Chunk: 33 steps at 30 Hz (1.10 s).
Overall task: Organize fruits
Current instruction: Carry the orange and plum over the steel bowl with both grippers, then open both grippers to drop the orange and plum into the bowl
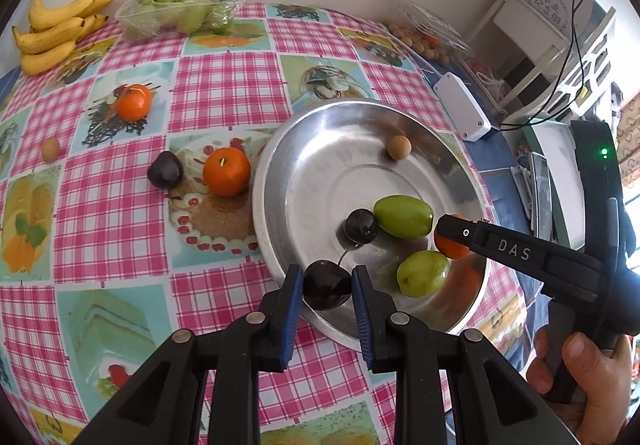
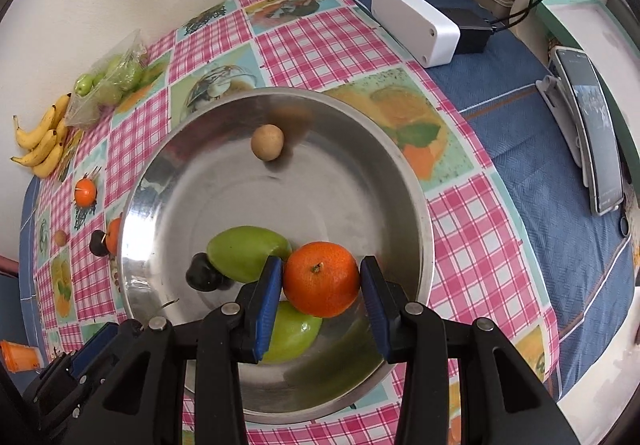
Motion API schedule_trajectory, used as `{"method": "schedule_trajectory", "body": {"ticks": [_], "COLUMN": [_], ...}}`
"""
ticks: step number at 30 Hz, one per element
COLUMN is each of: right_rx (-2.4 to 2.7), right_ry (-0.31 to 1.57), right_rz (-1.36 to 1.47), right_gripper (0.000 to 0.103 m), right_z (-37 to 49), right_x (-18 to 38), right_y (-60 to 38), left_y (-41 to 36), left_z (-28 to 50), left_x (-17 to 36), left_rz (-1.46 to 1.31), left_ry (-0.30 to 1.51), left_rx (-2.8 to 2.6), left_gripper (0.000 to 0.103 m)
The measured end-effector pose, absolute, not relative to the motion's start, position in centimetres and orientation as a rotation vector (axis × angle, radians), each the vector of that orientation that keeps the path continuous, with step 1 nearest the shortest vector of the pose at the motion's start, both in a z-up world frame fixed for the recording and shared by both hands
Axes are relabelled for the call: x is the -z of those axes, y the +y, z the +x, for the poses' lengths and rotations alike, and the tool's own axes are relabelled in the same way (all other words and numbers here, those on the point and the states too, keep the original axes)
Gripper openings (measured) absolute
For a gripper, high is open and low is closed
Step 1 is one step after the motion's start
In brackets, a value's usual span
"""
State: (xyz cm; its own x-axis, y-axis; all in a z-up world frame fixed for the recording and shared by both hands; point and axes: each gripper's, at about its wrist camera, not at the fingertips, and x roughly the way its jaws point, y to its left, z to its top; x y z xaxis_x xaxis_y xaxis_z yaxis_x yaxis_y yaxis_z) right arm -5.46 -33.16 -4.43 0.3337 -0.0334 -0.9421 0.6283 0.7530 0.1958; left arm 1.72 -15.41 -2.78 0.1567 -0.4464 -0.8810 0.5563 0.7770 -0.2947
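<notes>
While our left gripper [image 1: 326,285] clamps a cherry [image 1: 326,285] and our right gripper [image 2: 320,281] an orange [image 2: 322,279], both hover over the bowl [image 2: 400,165]. We should lower them toward six o'clock, clear of the green fruit [image 2: 248,253], before letting go.

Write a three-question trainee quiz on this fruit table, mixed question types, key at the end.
1. True or false: the left gripper is shut on a dark cherry.
2. Multiple choice: the right gripper holds A) a banana B) a tangerine C) a green fruit.
3. How many green fruits lie in the metal bowl?

Key:
1. True
2. B
3. Two: one by the loose cherry, another nearer the rim.
</notes>
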Motion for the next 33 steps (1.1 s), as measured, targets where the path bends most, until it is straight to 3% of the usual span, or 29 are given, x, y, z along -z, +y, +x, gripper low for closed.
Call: {"method": "schedule_trajectory", "body": {"ticks": [13, 17, 22, 26, 29, 33], "right_rx": [0.473, 0.468, 0.46, 0.453, 0.459, 0.465], "right_ry": [1.14, 1.132, 1.133, 1.134, 1.151, 1.168], "right_rz": [0.62, 0.62, 0.618, 0.629, 0.635, 0.631], "right_gripper": [0.042, 0.042, 0.042, 0.044, 0.053, 0.053], "right_z": [-5.9, -5.8, -5.9, -5.7, -5.5, -5.2], "right_x": [3.9, 3.7, 3.6, 3.7, 4.0, 4.3], "right_y": [-33.1, -33.1, -33.0, -32.9, -33.0, -32.9], "left_y": [-15.7, -15.4, -15.1, -14.6, -14.1, -13.2], "left_z": [1.9, 2.0, 2.1, 2.5, 2.9, 3.6], "left_x": [3.4, 3.4, 3.2, 2.9, 2.5, 2.3], "left_rz": [0.094, 0.073, 0.065, 0.044, 0.037, 0.026], "left_ry": [1.258, 1.269, 1.27, 1.272, 1.263, 1.264], "left_rx": [0.722, 0.721, 0.716, 0.693, 0.659, 0.6], "left_gripper": [0.03, 0.046, 0.049, 0.062, 0.07, 0.08]}}
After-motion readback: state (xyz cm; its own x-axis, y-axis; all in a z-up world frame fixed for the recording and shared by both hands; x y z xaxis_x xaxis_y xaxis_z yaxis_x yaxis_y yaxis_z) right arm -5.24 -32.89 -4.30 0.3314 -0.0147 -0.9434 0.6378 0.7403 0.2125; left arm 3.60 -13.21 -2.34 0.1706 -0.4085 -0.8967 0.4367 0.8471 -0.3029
